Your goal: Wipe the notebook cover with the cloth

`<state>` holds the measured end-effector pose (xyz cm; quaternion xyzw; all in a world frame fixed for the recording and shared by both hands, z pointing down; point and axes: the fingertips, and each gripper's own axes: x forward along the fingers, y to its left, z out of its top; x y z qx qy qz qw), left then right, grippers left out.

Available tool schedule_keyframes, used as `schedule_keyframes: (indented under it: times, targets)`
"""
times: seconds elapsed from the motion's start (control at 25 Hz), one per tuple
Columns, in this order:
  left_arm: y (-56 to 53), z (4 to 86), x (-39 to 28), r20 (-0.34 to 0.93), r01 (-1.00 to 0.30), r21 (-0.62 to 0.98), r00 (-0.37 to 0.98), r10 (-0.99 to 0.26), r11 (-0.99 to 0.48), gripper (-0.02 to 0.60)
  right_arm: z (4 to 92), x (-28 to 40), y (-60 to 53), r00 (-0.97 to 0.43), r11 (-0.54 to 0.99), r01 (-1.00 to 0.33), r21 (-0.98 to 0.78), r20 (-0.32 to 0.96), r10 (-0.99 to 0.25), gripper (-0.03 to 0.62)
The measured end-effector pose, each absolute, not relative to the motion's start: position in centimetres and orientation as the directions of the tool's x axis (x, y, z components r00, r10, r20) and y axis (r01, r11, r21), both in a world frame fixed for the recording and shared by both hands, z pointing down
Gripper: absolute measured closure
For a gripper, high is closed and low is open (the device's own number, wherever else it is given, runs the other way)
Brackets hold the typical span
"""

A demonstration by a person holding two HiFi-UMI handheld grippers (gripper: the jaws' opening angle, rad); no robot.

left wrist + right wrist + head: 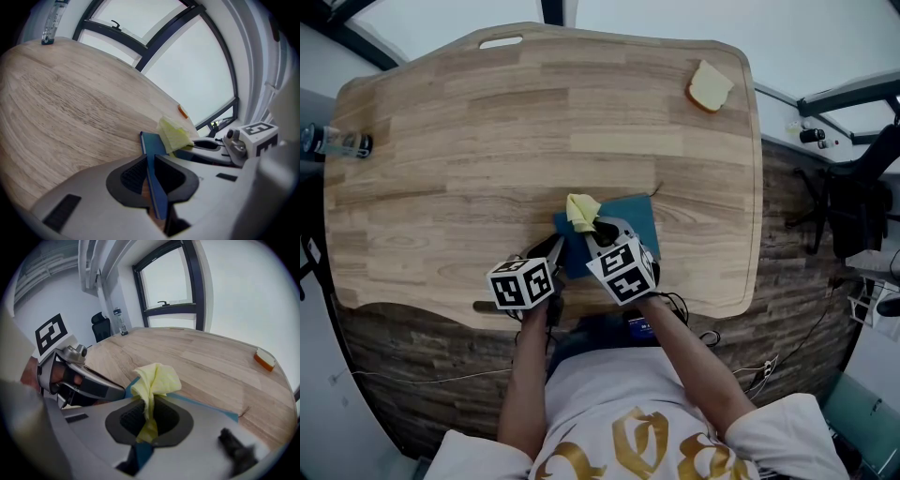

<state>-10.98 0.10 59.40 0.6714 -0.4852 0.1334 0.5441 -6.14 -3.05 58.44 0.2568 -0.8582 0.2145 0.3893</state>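
Where the wooden counter (487,122) reaches its far left edge, a clear bottle (342,142) stands alone, well apart from everything else. Near the front edge, about mid-width, the left claw (152,176) is clamped on the near-left edge of the blue notebook (639,223); its own view shows the thin blue cover pinched between both dark pads, with no gap either side. The notebook lies on the counter, just in front of the person, one corner pointing away from them.

On the notebook's far-left part sits the yellow cloth (581,210), bunched into a loose crest. The right claw (149,418) is closed on it — a fold of the yellow fabric runs down between the pads and the rest billows out above them. The cloth rests against the blue cover. The two claws sit just beside each other, the left one slightly nearer the person, marker cubes facing up.

Far right, near the back corner of the counter — a pale sponge (709,86) with an orange edge, untouched. Beyond the counter's right side, a dark office chair (853,202).
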Motion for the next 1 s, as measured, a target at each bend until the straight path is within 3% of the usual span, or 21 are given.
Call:
schedule_keyframes:
  times: [1.0]
  targets:
    - [0.1,59.4,-11.0,0.708,-0.797,0.600,0.493,-0.507,0.063,0.523,58.5,-8.0,-0.6,-0.593,0.828,-0.529,-0.189,0.780,-0.201,0.556]
